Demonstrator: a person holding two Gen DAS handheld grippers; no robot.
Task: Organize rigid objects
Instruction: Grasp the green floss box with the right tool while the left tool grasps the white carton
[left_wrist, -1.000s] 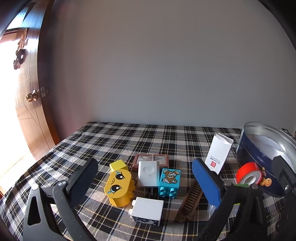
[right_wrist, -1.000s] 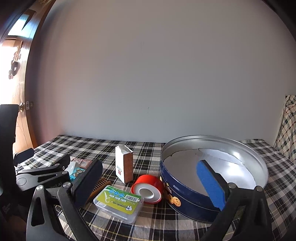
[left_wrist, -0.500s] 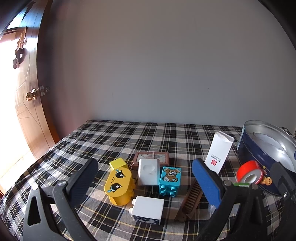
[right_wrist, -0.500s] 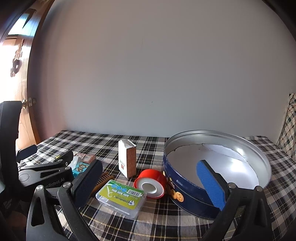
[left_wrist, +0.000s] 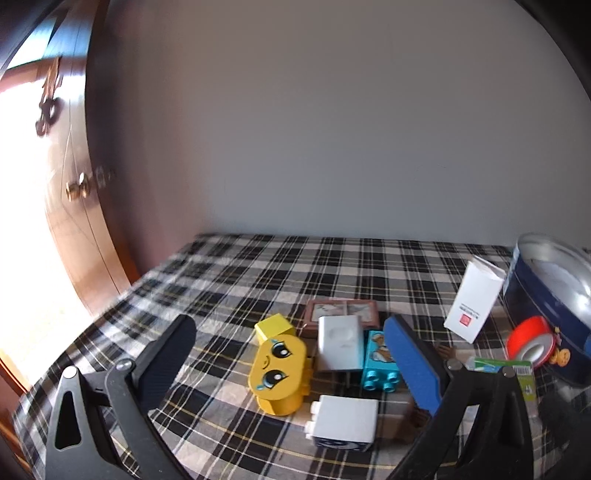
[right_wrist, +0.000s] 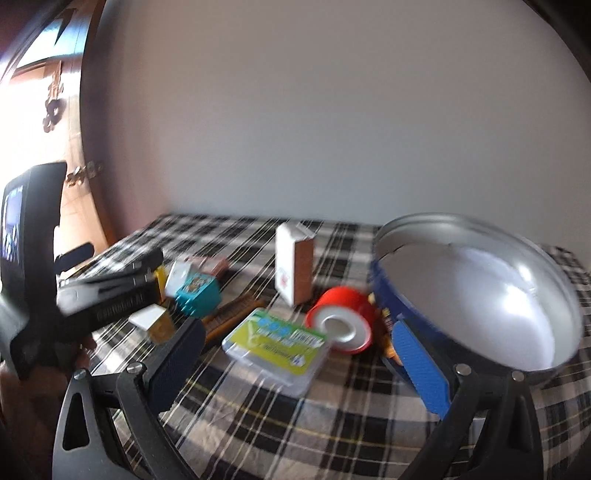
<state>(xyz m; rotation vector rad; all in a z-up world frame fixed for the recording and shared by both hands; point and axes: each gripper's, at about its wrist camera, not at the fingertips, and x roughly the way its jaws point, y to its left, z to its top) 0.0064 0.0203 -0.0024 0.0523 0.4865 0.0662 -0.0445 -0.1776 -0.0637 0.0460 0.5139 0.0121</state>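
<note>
**Plaid table, both tongs wide and empty**

Plaid cloth (left_wrist: 258, 273) under everything, grey wall behind, wooden door (left_wrist: 55, 184) at far left.

Left gripper (left_wrist: 291, 354): spread wide, holding nothing, touching nothing. Between its fingers, left to right: yellow face block (left_wrist: 277, 373), white block (left_wrist: 340, 347) with a brown frame (left_wrist: 343, 308) beyond it, teal block (left_wrist: 380, 367) just beside the blue right pad. Nearest the camera, a second white block (left_wrist: 345, 419). Right of the blue pad: white carton (left_wrist: 472, 301) upright, red tape roll (left_wrist: 530, 341) against the blue tin (left_wrist: 546, 295).

Right gripper (right_wrist: 295, 347): also spread wide and empty, clear of every object. Between its fingers, left to right: green-labelled clear case (right_wrist: 275, 345), then the tape roll (right_wrist: 341, 321) touching the tin (right_wrist: 480, 288), whose near wall sits behind the blue pad. Beyond the case, the carton (right_wrist: 293, 271), standing.

Seen only from the right wrist: the tin's bare silver inside, the case in full, a wooden comb (right_wrist: 231, 315), and the left gripper's black body at far left. Seen clearly only from the left wrist: the block cluster, blurred and partly hidden in the other view.
</note>
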